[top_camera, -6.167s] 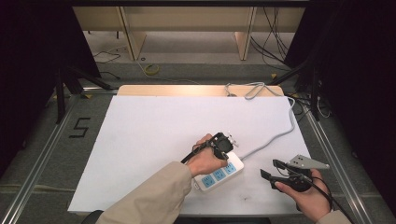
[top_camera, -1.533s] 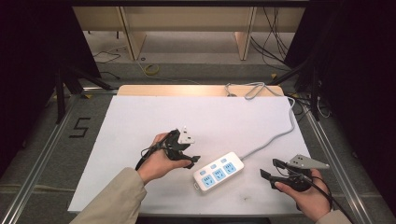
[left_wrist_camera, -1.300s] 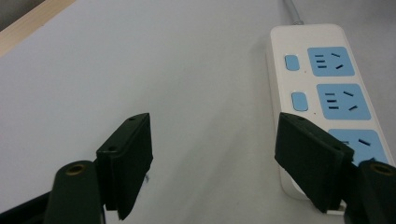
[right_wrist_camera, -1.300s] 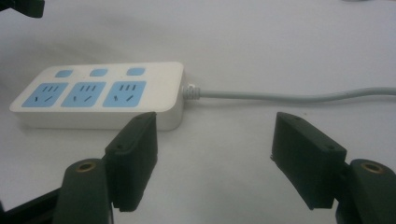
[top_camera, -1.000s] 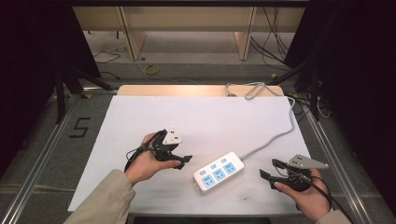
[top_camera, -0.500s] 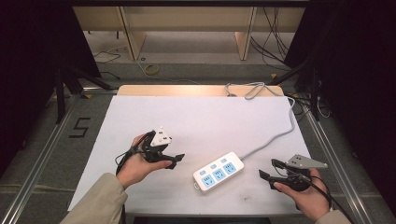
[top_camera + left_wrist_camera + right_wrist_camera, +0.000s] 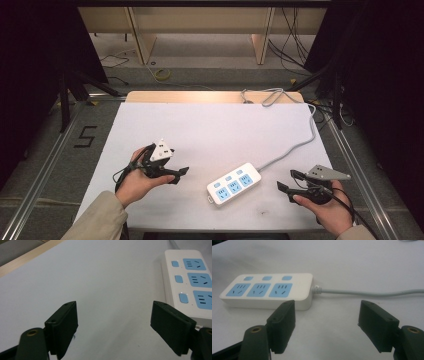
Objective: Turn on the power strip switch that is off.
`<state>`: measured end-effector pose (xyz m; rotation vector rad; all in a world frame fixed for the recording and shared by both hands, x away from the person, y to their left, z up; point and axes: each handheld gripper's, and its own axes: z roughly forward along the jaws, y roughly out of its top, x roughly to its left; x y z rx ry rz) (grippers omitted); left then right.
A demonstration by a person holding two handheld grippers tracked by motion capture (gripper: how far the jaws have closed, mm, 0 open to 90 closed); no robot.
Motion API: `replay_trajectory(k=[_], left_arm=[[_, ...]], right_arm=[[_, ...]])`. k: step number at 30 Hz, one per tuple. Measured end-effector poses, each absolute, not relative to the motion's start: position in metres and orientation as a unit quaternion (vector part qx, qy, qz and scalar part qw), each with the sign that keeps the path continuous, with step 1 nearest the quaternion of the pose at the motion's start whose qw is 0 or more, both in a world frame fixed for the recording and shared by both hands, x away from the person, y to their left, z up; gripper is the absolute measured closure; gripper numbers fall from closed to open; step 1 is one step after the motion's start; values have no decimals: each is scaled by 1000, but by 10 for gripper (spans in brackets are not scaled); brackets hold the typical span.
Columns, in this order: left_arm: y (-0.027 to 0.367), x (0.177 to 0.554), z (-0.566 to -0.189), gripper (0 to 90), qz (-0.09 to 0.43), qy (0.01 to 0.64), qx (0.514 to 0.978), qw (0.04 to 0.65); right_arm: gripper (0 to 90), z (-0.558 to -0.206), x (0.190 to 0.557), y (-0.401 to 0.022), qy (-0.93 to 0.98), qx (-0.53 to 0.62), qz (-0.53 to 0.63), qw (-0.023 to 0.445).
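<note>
A white power strip (image 7: 234,183) with three blue sockets and three small blue switches lies flat on the white counter (image 7: 215,125), near its front edge and a little right of the middle, set at a slant. Its grey cord (image 7: 295,145) leaves the end farther from the person, runs over the white surface toward the right side, then curves back along that edge to the far right corner, where it loops on the bare wooden strip. The left gripper (image 7: 175,172) is held in the person's left hand (image 7: 136,176) to the left of the power strip, near it but not touching, with its tip turned toward the strip; its fingers (image 7: 62,325) are spread wide with nothing between them, and in the left gripper view the strip sits beyond the right-hand finger, over bare white surface. The right gripper (image 7: 290,181) is held in the right hand (image 7: 327,212) near the front right corner of the counter, to the right of the strip and apart from it, pointing left toward it. Its fingers (image 7: 283,323) are also spread wide and empty; in the right gripper view the strip lies just beyond the left-hand finger, with the cord stretching away to the right.
</note>
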<state>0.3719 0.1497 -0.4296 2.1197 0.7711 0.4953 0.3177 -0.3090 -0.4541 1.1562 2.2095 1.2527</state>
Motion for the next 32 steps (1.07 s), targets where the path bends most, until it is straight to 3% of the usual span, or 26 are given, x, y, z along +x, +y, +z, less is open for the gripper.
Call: replay_trajectory(k=[19,32], left_arm=[[190,359,-447,200,208,326,831,400],[189,359,-454,196,201,332,834,393]], right_arm=[[297,-456,318,-308,784,403,440,170],[294,-455,318,-309,785,402,440,171]])
